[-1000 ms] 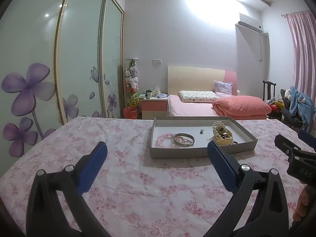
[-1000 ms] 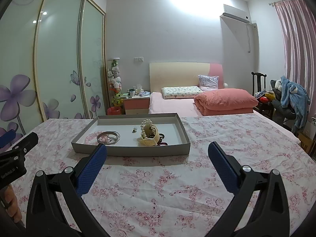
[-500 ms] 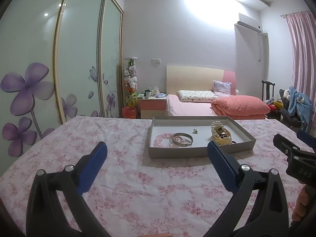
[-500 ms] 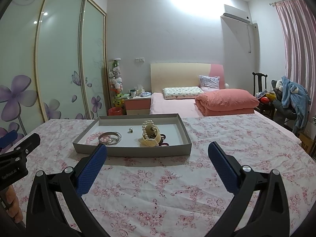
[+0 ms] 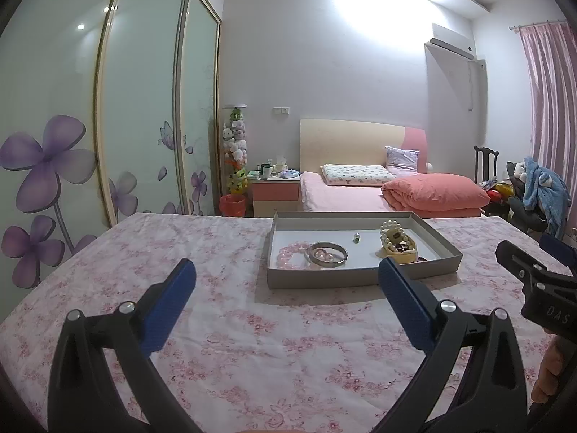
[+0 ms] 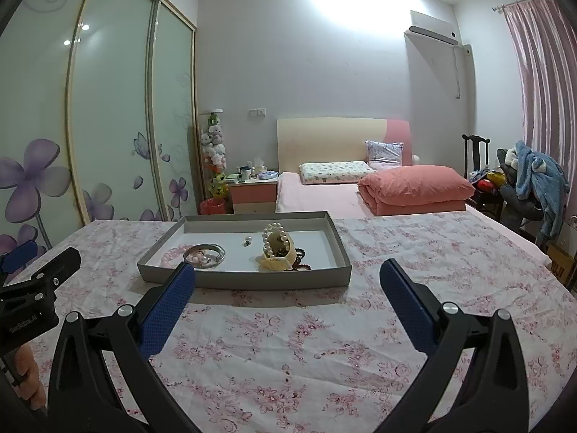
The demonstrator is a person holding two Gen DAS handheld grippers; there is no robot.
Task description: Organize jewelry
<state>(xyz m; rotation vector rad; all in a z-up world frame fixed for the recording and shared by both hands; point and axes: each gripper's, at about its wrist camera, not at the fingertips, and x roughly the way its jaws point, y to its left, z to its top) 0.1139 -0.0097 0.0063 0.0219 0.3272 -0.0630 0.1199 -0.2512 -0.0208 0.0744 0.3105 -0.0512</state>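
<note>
A grey shallow tray (image 5: 360, 277) (image 6: 249, 279) sits on the pink floral tablecloth. Inside it lie a pink bead bracelet (image 5: 290, 255) (image 6: 172, 254), a silver bangle (image 5: 326, 253) (image 6: 204, 253), a small ring (image 5: 356, 238) (image 6: 247, 240), a pearl bracelet on a cream holder (image 5: 396, 240) (image 6: 276, 249) and dark beads (image 6: 300, 258). My left gripper (image 5: 285, 285) is open and empty, short of the tray. My right gripper (image 6: 286, 285) is open and empty, near the tray's front wall. Each gripper shows at the edge of the other's view.
The tablecloth (image 5: 252, 342) spreads wide in front and to both sides of the tray. Beyond the table stand a bed (image 5: 378, 195), a nightstand (image 5: 276, 195), flowered wardrobe doors (image 5: 108, 126) at left and a chair with clothes (image 5: 533, 195) at right.
Both views have shifted slightly; the tray sits a little lower and more to the left in each. Both grippers stay open and empty.
</note>
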